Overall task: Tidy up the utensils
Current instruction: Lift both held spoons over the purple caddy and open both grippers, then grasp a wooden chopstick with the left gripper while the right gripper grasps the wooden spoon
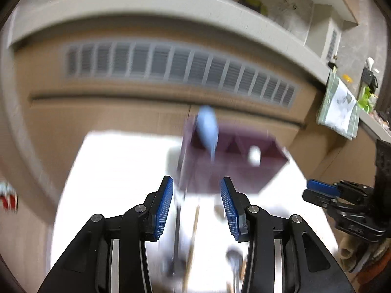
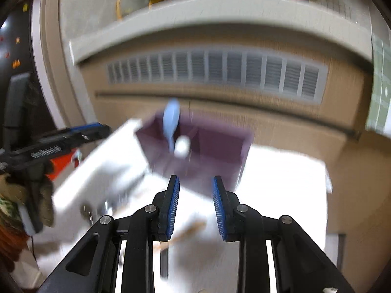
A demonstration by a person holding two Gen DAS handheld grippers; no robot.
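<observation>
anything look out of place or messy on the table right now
Somewhat. Several utensils lie loose on the white table in front of the purple organizer, while only a light blue spoon and a white piece stand in it. The frames are blurred, so finer damage can't be judged.

Home kitchen: wood cabinets (image 1: 110, 119) w/ vent grille (image 1: 180, 69), hanging dish towel (image 1: 339, 108)

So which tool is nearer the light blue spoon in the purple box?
Left, probably. Left tool faces the light blue spoon head-on; right tool sits off to its right.
</observation>
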